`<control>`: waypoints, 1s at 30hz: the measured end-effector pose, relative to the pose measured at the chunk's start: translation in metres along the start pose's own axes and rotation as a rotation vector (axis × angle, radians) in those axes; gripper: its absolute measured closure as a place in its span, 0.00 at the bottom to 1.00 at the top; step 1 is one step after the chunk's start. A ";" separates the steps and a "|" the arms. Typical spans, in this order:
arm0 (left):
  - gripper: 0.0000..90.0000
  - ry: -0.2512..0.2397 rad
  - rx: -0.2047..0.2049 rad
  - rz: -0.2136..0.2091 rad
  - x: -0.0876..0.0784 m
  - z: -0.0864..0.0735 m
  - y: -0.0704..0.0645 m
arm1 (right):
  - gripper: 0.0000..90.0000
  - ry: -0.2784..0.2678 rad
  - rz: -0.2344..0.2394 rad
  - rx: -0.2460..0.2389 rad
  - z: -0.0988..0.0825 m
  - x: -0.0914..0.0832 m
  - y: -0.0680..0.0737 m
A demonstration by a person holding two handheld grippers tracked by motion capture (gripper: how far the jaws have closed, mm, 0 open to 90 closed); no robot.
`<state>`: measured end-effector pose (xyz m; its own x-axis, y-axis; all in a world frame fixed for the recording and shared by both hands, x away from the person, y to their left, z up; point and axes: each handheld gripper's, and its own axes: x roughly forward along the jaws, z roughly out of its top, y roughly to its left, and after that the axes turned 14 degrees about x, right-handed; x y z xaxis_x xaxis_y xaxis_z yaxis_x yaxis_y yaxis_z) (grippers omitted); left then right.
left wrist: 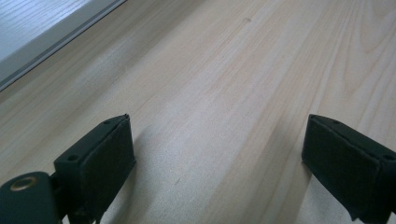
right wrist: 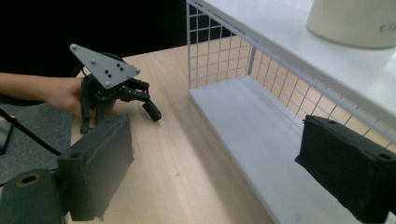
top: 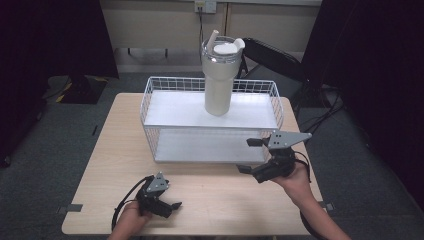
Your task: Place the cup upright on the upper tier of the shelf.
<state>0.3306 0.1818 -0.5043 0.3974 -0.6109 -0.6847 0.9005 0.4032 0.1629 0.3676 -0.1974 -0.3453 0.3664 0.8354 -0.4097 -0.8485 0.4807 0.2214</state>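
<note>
A cream tumbler [top: 218,85] with a lid and straw stands upright on the upper shelf of a white wire basket rack [top: 150,100] at the back of the wooden table [top: 100,170]. My right gripper [top: 251,156] is open at the rack's front right corner, and nothing is between its jaws. In the right gripper view, the right gripper [right wrist: 215,168] faces the lower shelf [right wrist: 243,121], with the tumbler's base [right wrist: 350,23] above. My left gripper [top: 165,194] is open low over the table's front left, holding nothing. The left gripper [left wrist: 217,158] spans bare wood.
A black chair [top: 275,55] stands behind the table, and cables run across the grey floor at the right [top: 325,112]. Dark curtains flank both sides. The rack's white base edge [left wrist: 37,28] lies ahead of the left gripper. Bare tabletop stretches between the two grippers.
</note>
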 end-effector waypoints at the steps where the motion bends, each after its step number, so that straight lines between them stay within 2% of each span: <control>1: 0.10 0.000 0.000 -0.001 0.000 0.000 0.000 | 0.10 -0.001 0.004 0.004 -0.004 0.001 -0.001; 13: 0.10 0.000 0.000 0.000 0.000 0.000 0.000 | 0.10 0.034 0.016 0.044 -0.048 0.015 -0.007; 20: 0.10 0.000 -0.001 0.000 0.000 0.000 0.000 | 0.10 0.090 -0.008 0.033 -0.078 0.028 -0.011; 23: 0.10 0.000 0.000 0.000 0.000 0.000 0.000 | 0.10 0.115 -0.016 0.048 -0.092 0.033 -0.015; 30: 0.10 0.000 0.000 0.000 0.000 0.000 0.000 | 0.10 0.160 -0.040 0.048 -0.114 0.038 -0.020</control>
<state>0.3306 0.1818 -0.5043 0.3975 -0.6111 -0.6845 0.9005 0.4033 0.1629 0.3551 -0.2057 -0.4662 0.3306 0.7644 -0.5535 -0.8141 0.5276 0.2424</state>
